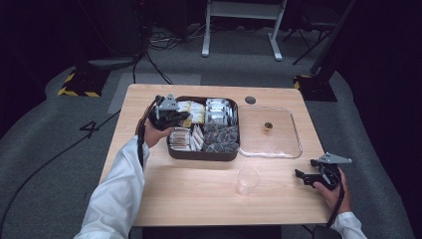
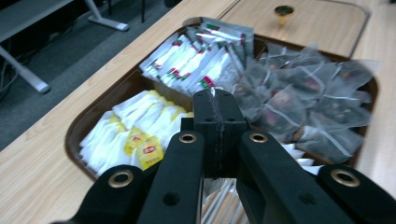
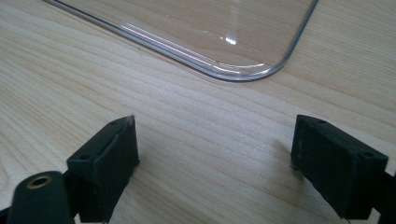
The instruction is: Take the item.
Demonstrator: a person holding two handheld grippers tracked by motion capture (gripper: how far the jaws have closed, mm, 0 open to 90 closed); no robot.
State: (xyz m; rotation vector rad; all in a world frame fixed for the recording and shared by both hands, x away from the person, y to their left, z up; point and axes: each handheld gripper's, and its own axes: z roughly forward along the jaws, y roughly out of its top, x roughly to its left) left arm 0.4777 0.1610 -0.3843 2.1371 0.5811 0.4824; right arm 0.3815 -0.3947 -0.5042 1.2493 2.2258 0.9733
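Note:
A brown compartment tray holds tea bags: yellow-label bags, red-and-green-label sachets, dark mesh pyramid bags and paper packets. My left gripper hovers over the tray's left half, above the yellow-label bags. In the left gripper view its jaws are pressed shut, and I cannot make out anything pinched between them. My right gripper rests low at the table's front right. Its jaws stand wide open over bare wood, just short of the clear lid's corner.
The clear plastic lid lies right of the tray with a small brown object on it. A clear plastic cup stands upright in front of the tray. Bare wood surrounds the cup. A round hole sits near the far edge.

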